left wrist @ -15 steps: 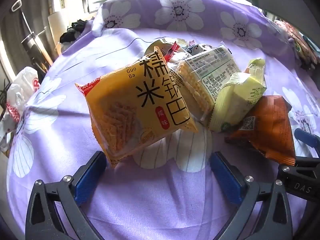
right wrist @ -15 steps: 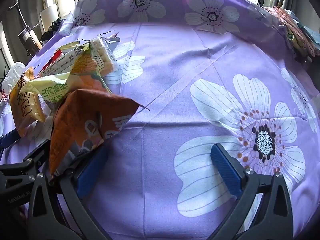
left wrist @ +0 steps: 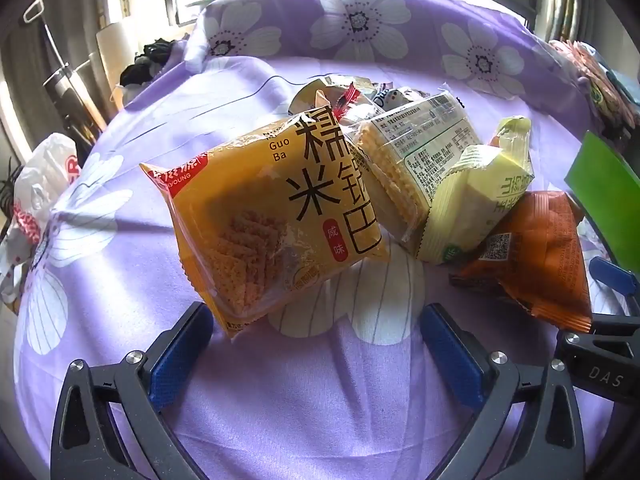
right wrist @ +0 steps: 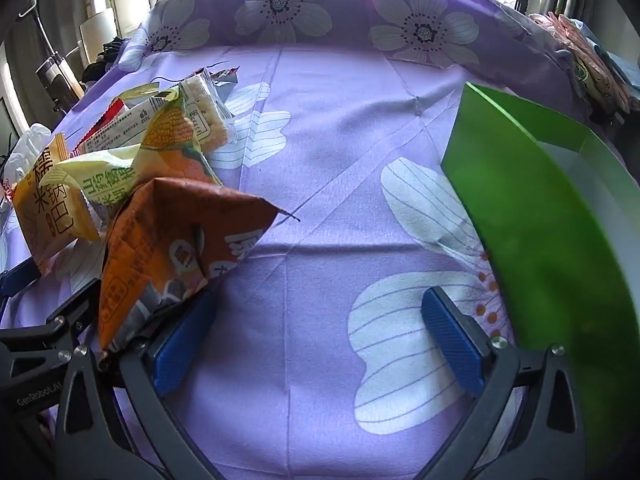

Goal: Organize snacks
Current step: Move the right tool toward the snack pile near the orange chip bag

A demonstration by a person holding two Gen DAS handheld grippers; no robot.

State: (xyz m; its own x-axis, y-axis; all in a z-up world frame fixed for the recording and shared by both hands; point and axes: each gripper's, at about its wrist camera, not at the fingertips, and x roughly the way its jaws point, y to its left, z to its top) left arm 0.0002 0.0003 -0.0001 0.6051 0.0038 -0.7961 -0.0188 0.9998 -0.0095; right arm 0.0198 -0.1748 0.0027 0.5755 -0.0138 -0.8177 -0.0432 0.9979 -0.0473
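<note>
Sizing up yellow plastic rice-cracker pouch (left wrist: 272, 216): front of snack pile on purple flowered cloth (left wrist: 320, 400), leaning on clear wafer pack (left wrist: 408, 160). Likely light, air-puffed, slick film, brittle contents. Best pinched gently at crimped bottom seam, not across crackers. Left tongs (left wrist: 316, 352) wide open, empty, just short of it. Right tongs (right wrist: 320, 332) open, empty, beside orange foil packet (right wrist: 172, 248); green box (right wrist: 540, 220) to right.

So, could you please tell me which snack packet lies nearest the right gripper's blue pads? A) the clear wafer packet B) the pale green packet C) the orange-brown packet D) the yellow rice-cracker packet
C: the orange-brown packet lies right beside the right gripper, its lower edge overlapping the left blue pad in the right wrist view, while the other packets sit farther back in the pile.
</note>
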